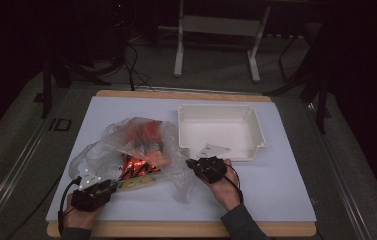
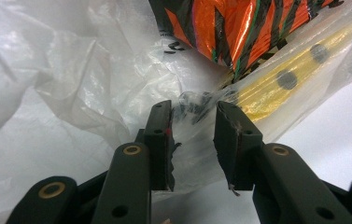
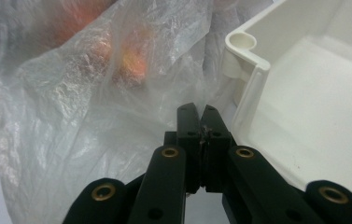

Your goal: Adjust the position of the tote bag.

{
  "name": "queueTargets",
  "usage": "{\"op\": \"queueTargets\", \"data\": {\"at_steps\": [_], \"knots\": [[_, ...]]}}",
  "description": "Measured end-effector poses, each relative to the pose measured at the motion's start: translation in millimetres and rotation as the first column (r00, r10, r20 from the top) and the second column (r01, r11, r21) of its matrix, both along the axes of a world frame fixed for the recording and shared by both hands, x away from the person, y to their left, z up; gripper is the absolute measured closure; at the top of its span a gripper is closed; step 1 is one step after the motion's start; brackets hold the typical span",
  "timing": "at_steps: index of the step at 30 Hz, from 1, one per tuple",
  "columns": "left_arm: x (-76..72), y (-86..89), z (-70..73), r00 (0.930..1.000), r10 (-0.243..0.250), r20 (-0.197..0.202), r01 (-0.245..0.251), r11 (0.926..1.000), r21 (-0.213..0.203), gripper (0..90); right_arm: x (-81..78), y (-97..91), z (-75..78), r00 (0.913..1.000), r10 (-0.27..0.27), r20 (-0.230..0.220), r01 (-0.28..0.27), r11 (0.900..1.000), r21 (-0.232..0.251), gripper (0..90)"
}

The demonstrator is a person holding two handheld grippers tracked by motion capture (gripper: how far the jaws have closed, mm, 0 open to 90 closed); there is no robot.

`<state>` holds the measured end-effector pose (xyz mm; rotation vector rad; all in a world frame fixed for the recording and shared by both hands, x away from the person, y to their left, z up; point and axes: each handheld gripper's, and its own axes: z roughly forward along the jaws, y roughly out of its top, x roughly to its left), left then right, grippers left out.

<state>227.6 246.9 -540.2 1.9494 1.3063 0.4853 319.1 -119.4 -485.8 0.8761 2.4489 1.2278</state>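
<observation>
Left gripper (image 1: pixel 107 187): seen at the near left of the table; in its own view (image 2: pixel 193 122) the jaws stand apart with a fold of film between them, not yet clamped.
Right gripper (image 1: pixel 194 164): seen near, right of the bag; in its own view (image 3: pixel 201 122) the jaws are pressed together. A sliver of something pale sits at the seam, but whether film is pinched cannot be told.
Plastic bag (image 1: pixel 126 142): a clear, crumpled bag is laid left of centre on the white table (image 1: pixel 276 190), between the two grippers.
Contents: an orange-and-black packet (image 2: pixel 239 28) and a yellow strip with grey dots (image 2: pixel 285 79) are seen through the film, just beyond the left jaws.
White tray (image 1: pixel 256 145): set far right of the bag, empty, its near corner just beside the right gripper.
Likely step: the bag is probably being opened or held for emptying toward the tray.
Advice: the left jaws should be closed on film alone, clear of the yellow strip; the sides are best drawn apart gently, since thin film is judged easy to tear.
</observation>
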Motion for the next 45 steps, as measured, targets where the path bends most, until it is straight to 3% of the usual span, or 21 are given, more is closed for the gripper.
{"op": "queueTargets", "data": {"at_steps": [6,15,16,19,26,32,34,36,38,42,45], "knots": [[-5.1,-3.3,8.5,0.9990,-0.027,0.037,0.027,0.9996,-0.008,63.2,-6.0,-6.2,15.8,0.9990,0.023,0.037,-0.024,0.9992,0.032,72.8],[-8.4,-13.4,20.9,0.9941,-0.065,0.087,0.065,0.9979,-0.004,62.3,-16.7,-3.4,37.5,0.9933,0.090,0.073,-0.096,0.9910,0.093,69.3],[-8.5,-15.0,21.7,0.9938,-0.068,0.088,0.069,0.9976,-0.003,62.2,-19.8,2.5,42.0,0.9877,0.140,0.069,-0.148,0.9810,0.126,72.2],[-8.7,-19.0,24.6,0.9917,-0.081,0.100,0.081,0.9967,0.000,62.0,-26.5,15.9,48.0,0.9779,0.193,0.080,-0.203,0.9697,0.137,77.6],[-10.3,-22.5,34.8,0.9873,-0.093,0.129,0.091,0.9957,0.014,60.8,-41.0,54.2,48.2,0.9516,0.293,0.093,-0.302,0.9480,0.101,88.5],[-4.9,-21.7,48.5,0.9834,-0.083,0.161,0.079,0.9964,0.031,58.6,-53.5,84.2,34.9,0.9219,0.382,0.065,-0.386,0.9212,0.053,88.5],[0.1,-23.0,54.3,0.9814,-0.079,0.175,0.072,0.9963,0.047,56.5,-54.8,91.1,27.7,0.9178,0.393,0.060,-0.395,0.9184,0.029,87.1],[7.9,-25.1,58.4,0.9811,-0.073,0.179,0.061,0.9954,0.075,55.1,-52.3,95.7,20.6,0.9229,0.382,0.047,-0.383,0.9238,0.007,82.4],[18.4,-27.1,60.5,0.9831,-0.066,0.171,0.051,0.9947,0.089,55.1,-46.2,99.2,13.4,0.9389,0.339,0.056,-0.337,0.9404,-0.044,77.8],[39.1,-34.2,62.8,0.9845,-0.040,0.171,0.019,0.9927,0.119,52.9,-26.7,99.4,3.6,0.9729,0.227,0.042,-0.224,0.9721,-0.069,71.1],[55.8,-39.3,61.4,0.9875,-0.006,0.157,-0.021,0.9854,0.169,50.4,-16.0,98.1,-0.2,0.9852,0.163,0.053,-0.157,0.9832,-0.093,68.8]]}}
